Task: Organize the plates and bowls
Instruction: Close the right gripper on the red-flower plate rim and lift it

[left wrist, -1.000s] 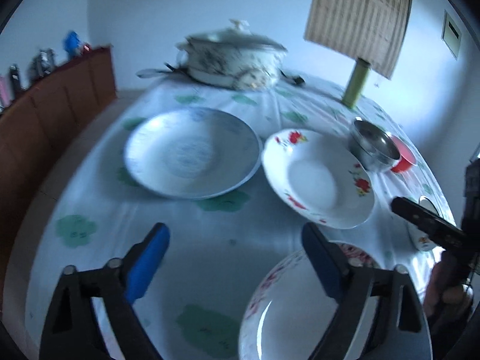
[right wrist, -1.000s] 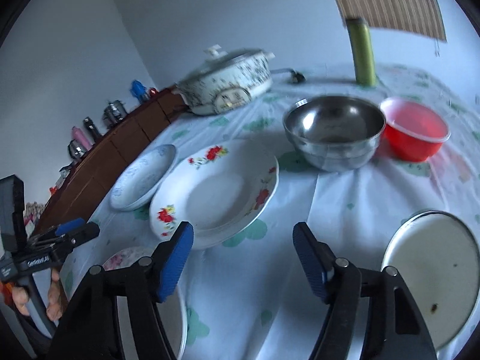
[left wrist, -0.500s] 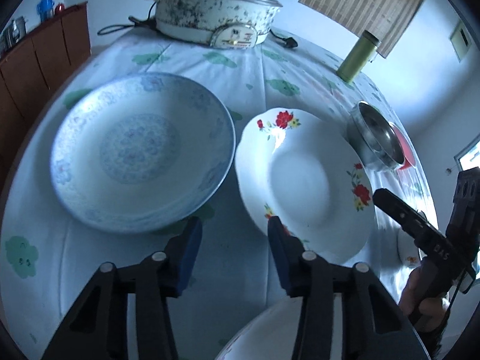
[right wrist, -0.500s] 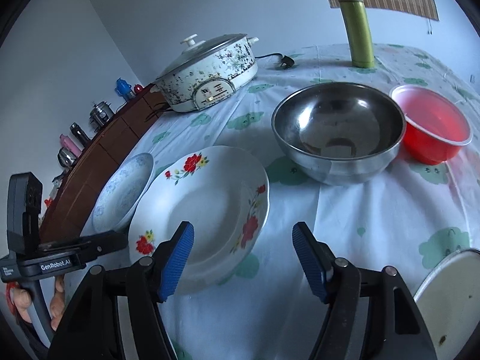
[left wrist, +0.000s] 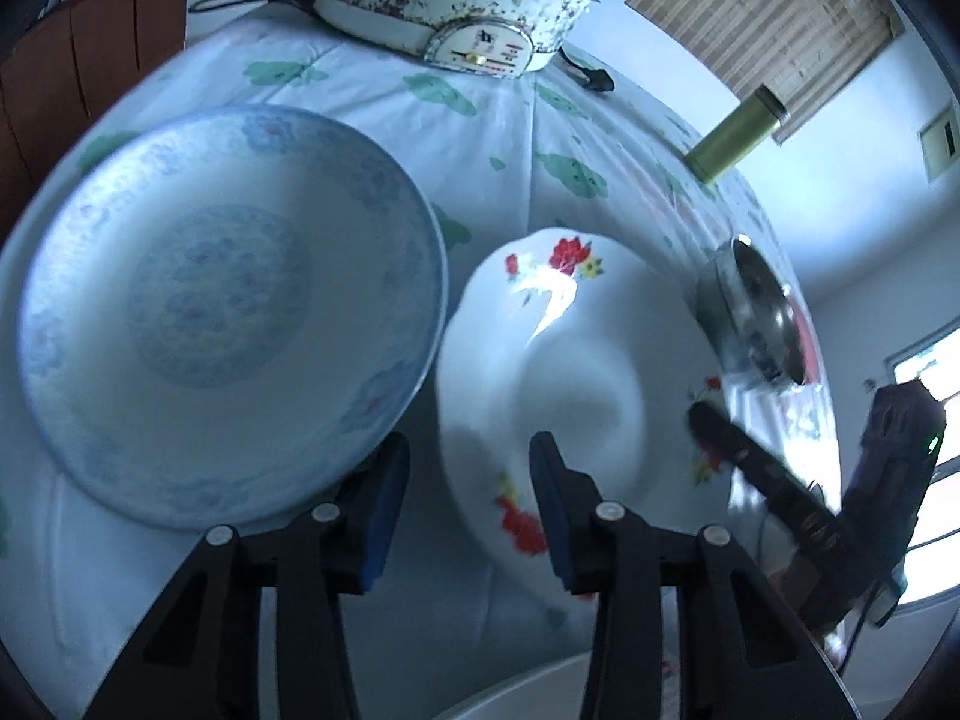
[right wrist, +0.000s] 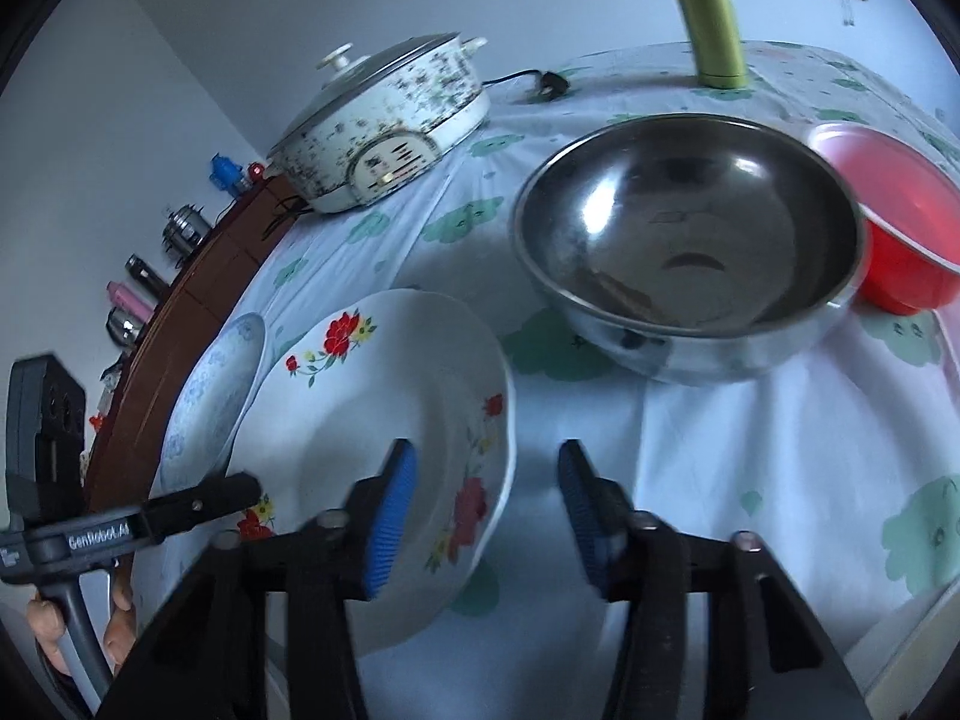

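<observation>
A white plate with red flowers (left wrist: 576, 384) (right wrist: 390, 396) lies mid-table, beside a larger blue-patterned plate (left wrist: 222, 312) (right wrist: 210, 396) on its left. My left gripper (left wrist: 468, 480) is open, its jaws straddling the flowered plate's near-left rim. My right gripper (right wrist: 486, 498) is open, its jaws straddling that plate's right rim. Neither is closed on it. A steel bowl (right wrist: 690, 240) (left wrist: 756, 318) and a red bowl (right wrist: 894, 222) sit to the right. Another white plate's rim (left wrist: 540, 690) shows at the bottom of the left wrist view.
A speckled electric pot (right wrist: 384, 120) (left wrist: 456, 0) with a cord stands at the table's far side. A green bottle (right wrist: 714, 24) (left wrist: 732, 132) stands far right. A wooden sideboard (right wrist: 180, 324) with small items runs along the left. A white lid's edge (right wrist: 918, 648) lies near right.
Both grippers moved forward and down to the flowered plate from opposite sides. The jaws of each have narrowed but stay open around its rim.
</observation>
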`<state>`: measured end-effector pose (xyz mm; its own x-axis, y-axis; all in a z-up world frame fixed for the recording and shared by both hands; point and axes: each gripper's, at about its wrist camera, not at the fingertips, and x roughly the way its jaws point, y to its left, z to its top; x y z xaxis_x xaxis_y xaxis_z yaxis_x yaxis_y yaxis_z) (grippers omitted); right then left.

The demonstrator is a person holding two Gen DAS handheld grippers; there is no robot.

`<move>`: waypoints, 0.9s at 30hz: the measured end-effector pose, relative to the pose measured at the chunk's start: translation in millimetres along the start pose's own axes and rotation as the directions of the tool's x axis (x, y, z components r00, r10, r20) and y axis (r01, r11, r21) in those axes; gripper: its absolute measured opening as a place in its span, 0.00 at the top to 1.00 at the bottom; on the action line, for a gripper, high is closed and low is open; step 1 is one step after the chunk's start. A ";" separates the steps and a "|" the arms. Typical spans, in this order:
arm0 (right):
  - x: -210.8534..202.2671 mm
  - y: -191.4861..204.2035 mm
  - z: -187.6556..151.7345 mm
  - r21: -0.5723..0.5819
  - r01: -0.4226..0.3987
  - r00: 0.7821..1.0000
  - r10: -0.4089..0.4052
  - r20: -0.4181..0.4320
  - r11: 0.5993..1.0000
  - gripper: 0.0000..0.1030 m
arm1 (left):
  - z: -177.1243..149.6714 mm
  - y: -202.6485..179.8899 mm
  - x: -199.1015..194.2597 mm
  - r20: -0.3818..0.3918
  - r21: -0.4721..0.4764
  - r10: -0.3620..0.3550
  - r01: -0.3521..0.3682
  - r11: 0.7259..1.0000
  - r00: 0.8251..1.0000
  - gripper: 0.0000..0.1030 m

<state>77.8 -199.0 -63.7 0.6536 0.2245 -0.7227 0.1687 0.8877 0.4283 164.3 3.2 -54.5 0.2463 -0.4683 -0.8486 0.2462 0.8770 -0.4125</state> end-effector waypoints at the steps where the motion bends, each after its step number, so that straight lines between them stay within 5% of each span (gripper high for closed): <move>1: 5.0 1.1 0.8 0.001 -0.015 1.000 0.015 -0.019 1.000 0.62 | 1.7 0.2 2.0 -0.004 -0.015 -0.018 0.018 1.000 1.000 0.62; 3: 9.0 0.9 1.8 0.014 -0.021 1.000 0.022 -0.018 1.000 0.64 | 4.4 -2.1 3.8 -0.008 -0.030 -0.057 0.057 0.998 0.998 0.62; 10: 15.4 1.2 5.3 0.001 -0.027 1.000 0.027 -0.004 1.000 0.74 | 2.7 -15.3 6.3 0.010 0.065 0.004 -0.005 0.998 1.000 0.61; 27: -9.3 18.9 1.1 -0.070 -0.036 0.997 0.041 0.071 0.997 0.75 | 2.1 -16.4 -17.7 0.109 0.083 -0.020 0.011 0.996 0.994 0.63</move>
<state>75.7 -184.8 -48.3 0.7110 0.2318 -0.6639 0.0929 0.9049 0.4154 157.8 -3.1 -32.0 0.3420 -0.4944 -0.7991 0.3260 0.8600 -0.3926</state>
